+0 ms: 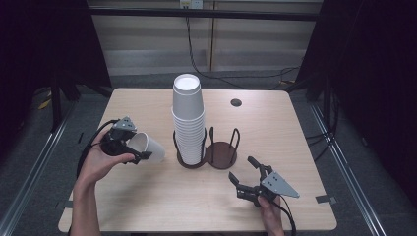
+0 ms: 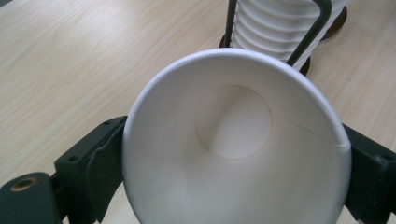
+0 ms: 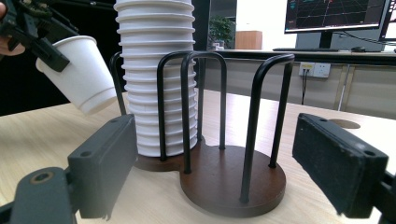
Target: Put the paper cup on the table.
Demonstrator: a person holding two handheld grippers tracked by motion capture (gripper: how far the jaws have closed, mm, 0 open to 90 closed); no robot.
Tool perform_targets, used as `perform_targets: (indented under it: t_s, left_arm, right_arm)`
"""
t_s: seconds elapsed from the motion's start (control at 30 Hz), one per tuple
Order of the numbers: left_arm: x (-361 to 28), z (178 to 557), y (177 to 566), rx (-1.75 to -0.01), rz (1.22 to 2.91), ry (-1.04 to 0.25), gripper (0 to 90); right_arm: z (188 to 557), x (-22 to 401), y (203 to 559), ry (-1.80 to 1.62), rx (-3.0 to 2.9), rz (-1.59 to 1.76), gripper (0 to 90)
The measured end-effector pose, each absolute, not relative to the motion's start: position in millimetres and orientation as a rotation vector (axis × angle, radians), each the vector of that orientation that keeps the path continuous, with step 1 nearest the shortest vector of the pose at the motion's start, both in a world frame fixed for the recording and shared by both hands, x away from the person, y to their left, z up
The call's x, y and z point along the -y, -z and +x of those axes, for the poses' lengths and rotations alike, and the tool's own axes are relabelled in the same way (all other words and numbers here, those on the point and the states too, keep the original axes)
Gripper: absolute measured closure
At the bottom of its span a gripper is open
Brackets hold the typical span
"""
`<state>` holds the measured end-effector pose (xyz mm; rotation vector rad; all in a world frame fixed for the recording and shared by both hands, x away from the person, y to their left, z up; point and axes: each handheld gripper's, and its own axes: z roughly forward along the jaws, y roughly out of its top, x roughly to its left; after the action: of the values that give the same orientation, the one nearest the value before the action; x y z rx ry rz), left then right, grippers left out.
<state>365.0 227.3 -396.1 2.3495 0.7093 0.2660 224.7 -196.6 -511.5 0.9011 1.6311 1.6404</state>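
Left gripper (image 1: pixel 134 153) closed on a cup (image 1: pixel 147 147) near its rim, jaws on opposite sides of the wall; seen as such in the left gripper view, cup (image 2: pixel 236 154) mouth toward the camera, black jaws pressed against both flanks. Cup tilted, base pointing toward 3 o'clock and slightly down, clear of the table (image 1: pixel 147 201). Held at about 9 o'clock from the holder (image 1: pixel 206 152), just beside it, not touching. From the right gripper view: cup (image 3: pixel 79 74) aloft at 10 o'clock, base just beside the stack (image 3: pixel 156 70); contact cannot be told.

Stack (image 1: pixel 188 118) upright in the left bay of the holder, inverted cups nested, rising well above the wire loops. Right bay empty, brown base bare.

Right gripper (image 1: pixel 244 176) wide, nothing between the jaws. Positioned at about 5 o'clock from the holder, near it, low over the table, pointing toward 10 o'clock. Holder (image 3: pixel 233 182) framed between the jaws in its own view, well apart from both pads.

Table round hole (image 1: pixel 236 102) at 1 o'clock from the holder.
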Motion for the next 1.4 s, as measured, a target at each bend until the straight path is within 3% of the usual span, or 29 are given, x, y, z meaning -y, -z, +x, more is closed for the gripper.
perform_targets:
  t_s: [0.57, 1.4]
  left_arm:
    - [-207, 388, 395, -0.763, 2.648, -0.294, 7.7]
    - [-186, 398, 416, -0.783, 2.801, -0.289, 4.9]
  right_arm:
    - [225, 197, 512, -1.642, -1.632, 0.900, 13.5]
    - [225, 197, 512, -1.644, -1.634, 0.896, 13.7]
